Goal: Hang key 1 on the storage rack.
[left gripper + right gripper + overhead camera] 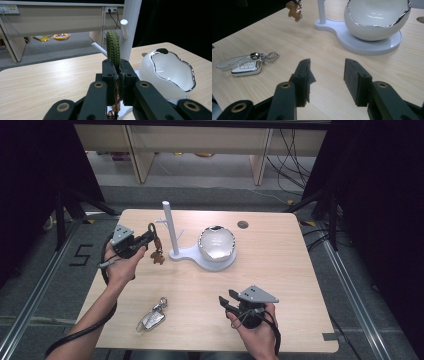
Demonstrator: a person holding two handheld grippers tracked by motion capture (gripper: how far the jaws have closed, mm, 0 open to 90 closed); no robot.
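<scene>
White bowl [217, 245] holds nothing.

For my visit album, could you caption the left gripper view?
Left gripper clamps a green braided loop, before the white stand's peg and bowl.

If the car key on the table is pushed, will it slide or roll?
The car key lies flat on the smooth wooden table, so it would probably slide, not roll. Its loose strap and clip look floppy and would likely trail or swing.
</scene>
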